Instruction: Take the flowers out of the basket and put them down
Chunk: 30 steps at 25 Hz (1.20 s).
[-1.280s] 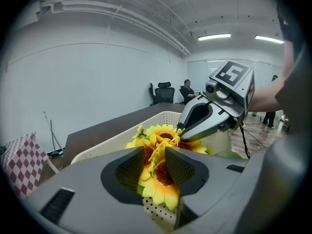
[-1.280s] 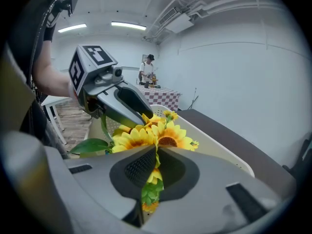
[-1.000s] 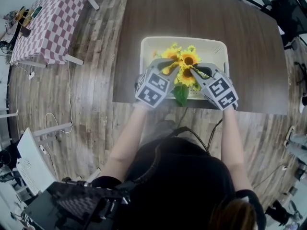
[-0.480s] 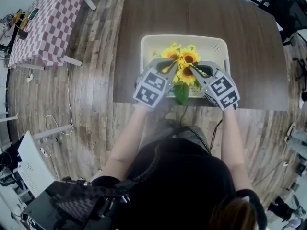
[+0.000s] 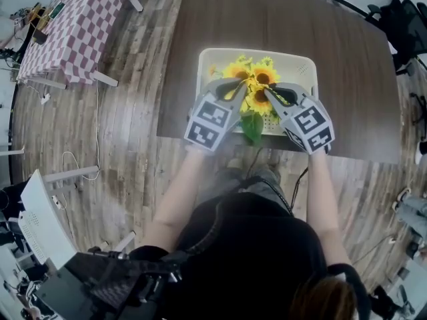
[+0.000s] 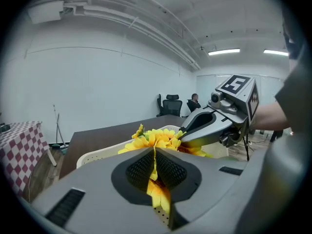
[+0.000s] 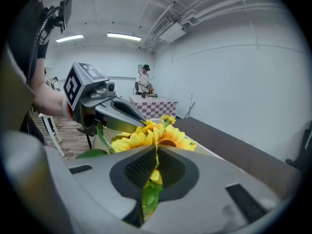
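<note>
**Flowers** [image 5: 253, 89]: a bunch of yellow sunflowers with green foliage. It sits over the near half of the basket and is gripped from both sides. One large leaf [image 5: 251, 129] hangs down across the basket's near rim. The views do not show whether the stems are clear of the basket floor.

**Basket** [image 5: 303, 64]: cream, rectangular, with perforated walls. It stands at the near edge of the worktop.

**Worktop** [image 5: 280, 19]: dark brown wood grain.

**Left tool** [image 5: 240, 85]: reaches into the bunch from the left. Its jaws have just been closing and are now narrow. In its own view the pads are pinched on the flowers, with yellow petals caught in the slit.

**Right tool** [image 5: 270, 93]: reaches in from the right. Its jaws are narrow, and the pads are pressed on the flowers, with a yellow petal and green foliage between them.

**Tool tips**: near each other, with flower heads between them.

**Checked table** [image 5: 73, 32]: far left on the plank floor, well apart from the worktop.
</note>
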{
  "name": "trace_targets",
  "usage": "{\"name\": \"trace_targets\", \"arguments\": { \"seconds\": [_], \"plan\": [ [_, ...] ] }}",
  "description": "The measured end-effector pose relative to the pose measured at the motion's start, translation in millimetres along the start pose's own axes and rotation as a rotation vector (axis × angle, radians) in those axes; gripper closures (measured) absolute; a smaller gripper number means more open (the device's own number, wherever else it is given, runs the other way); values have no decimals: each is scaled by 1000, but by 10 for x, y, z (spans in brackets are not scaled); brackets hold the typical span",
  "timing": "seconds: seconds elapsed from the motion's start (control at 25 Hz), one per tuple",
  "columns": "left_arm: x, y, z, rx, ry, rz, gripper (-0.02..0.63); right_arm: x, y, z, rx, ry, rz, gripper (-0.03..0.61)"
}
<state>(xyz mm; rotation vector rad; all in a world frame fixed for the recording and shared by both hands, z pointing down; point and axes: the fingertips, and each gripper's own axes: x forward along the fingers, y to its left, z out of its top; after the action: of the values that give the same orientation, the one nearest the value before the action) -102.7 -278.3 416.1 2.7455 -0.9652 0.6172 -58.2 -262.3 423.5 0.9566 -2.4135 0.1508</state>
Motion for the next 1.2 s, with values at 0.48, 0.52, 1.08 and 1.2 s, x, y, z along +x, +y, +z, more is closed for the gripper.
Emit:
{"name": "trace_targets", "arguments": {
  "seconds": [0.48, 0.52, 1.08, 1.2],
  "plan": [
    [-28, -151, 336, -17, -92, 120, 604, -317, -175, 162, 75, -115, -47, 569],
    [-29, -163, 370, -19, -99, 125, 604, -345, -195, 181, 72, -121, -53, 569],
    [41, -437, 766, 6, -168, 167, 606, -768, -405, 308, 78, -212, -91, 569],
    [51, -481, 857, 14, -183, 169, 606, -853, -457, 346, 77, -230, -108, 569]
  ]
}}
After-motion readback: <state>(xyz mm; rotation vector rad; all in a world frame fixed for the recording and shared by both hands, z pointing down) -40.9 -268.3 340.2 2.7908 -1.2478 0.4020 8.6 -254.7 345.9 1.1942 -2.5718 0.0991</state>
